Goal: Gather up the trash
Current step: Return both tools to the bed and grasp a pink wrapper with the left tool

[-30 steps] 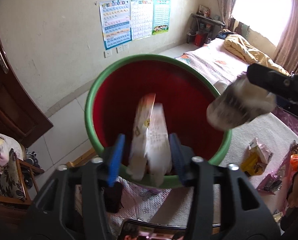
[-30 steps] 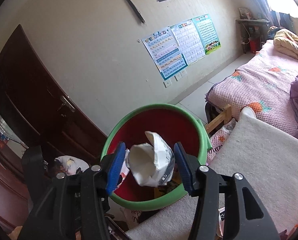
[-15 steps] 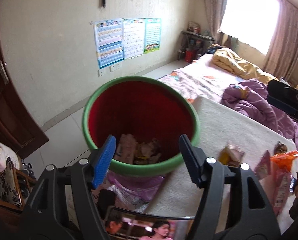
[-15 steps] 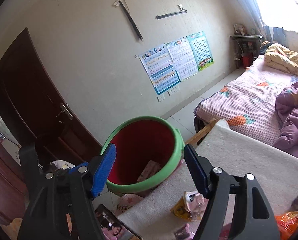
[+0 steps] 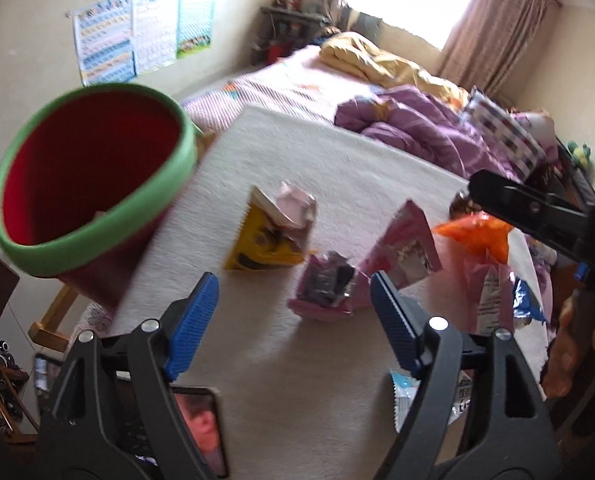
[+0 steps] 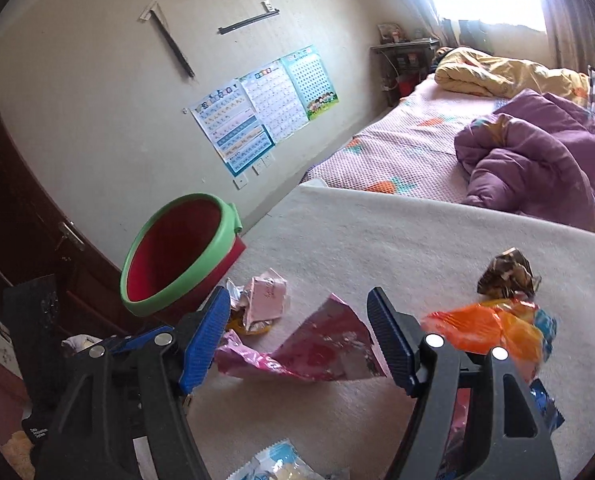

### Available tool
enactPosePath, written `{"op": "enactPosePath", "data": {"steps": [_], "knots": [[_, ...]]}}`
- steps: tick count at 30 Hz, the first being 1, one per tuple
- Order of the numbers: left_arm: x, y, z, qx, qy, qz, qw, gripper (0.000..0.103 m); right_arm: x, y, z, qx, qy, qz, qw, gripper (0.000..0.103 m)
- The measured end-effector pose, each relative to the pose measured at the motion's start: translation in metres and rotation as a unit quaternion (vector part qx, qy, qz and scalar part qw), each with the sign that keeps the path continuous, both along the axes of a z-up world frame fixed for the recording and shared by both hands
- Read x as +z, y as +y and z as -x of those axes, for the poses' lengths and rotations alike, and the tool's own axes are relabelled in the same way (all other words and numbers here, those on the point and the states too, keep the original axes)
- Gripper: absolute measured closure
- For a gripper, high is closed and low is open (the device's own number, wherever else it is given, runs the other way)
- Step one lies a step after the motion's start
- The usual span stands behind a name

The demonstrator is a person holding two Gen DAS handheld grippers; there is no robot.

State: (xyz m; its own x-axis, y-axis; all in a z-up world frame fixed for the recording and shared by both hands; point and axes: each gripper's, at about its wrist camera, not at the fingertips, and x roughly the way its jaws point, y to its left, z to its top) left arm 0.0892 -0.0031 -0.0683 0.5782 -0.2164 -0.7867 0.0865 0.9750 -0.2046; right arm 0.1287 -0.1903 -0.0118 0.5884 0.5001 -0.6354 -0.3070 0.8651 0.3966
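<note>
pink wrapper (image 6: 321, 350) sits between the spread, empty right tongs (image 6: 297, 336); go low, pinch it. left tongs (image 5: 293, 320) spread too. then drop in bin (image 6: 177, 256).

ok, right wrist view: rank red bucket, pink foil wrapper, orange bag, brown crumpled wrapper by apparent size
1. pink foil wrapper and red bucket: look alike in extent; the wrapper is nearer the camera and partly hidden by the fingers, so no ranking.
2. orange bag, partly hidden.
3. brown crumpled wrapper, clearly smallest.
</note>
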Motion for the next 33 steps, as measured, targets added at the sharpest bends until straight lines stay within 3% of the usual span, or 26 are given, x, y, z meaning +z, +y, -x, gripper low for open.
{"op": "enactPosePath", "data": {"steps": [1,2,4,6,12,16,22,26,31,33], "knots": [[-0.007,-0.004,-0.004,-0.009,0.013,0.006,0.9999,0.039,-0.002,-0.001,0.0,-0.003,0.003,0.001,1.0,0.034],[-0.012,-0.006,-0.005,-0.014,0.022,0.009,0.9996,0.054,-0.003,-0.004,0.001,-0.005,0.004,0.001,1.0,0.034],[-0.021,-0.009,-0.01,-0.022,0.044,0.016,0.9987,0.071,-0.003,-0.006,0.002,-0.007,0.005,-0.001,1.0,0.034],[-0.024,-0.009,-0.007,-0.028,0.05,0.027,0.998,0.078,-0.002,-0.009,0.0,-0.006,0.003,-0.002,1.0,0.034],[-0.016,-0.008,0.019,-0.044,0.038,0.024,0.998,0.081,0.008,0.005,-0.008,0.014,-0.014,0.003,1.0,0.034],[-0.015,-0.02,0.039,-0.06,0.03,-0.009,0.9977,0.081,0.014,0.031,-0.023,0.049,-0.013,0.018,0.999,0.034],[-0.02,-0.028,0.048,-0.066,0.04,-0.016,0.9969,0.08,-0.012,0.08,-0.057,0.112,0.048,0.028,0.992,0.034],[-0.021,-0.031,0.05,-0.069,0.043,-0.024,0.9964,0.078,-0.04,0.09,-0.07,0.112,0.099,0.013,0.989,0.036],[-0.022,-0.027,0.052,-0.058,0.05,-0.014,0.997,0.07,-0.062,0.093,-0.076,0.12,0.14,-0.011,0.983,0.059],[-0.021,-0.026,0.051,-0.057,0.05,-0.013,0.997,0.067,-0.063,0.091,-0.075,0.127,0.144,-0.025,0.981,0.08]]}}
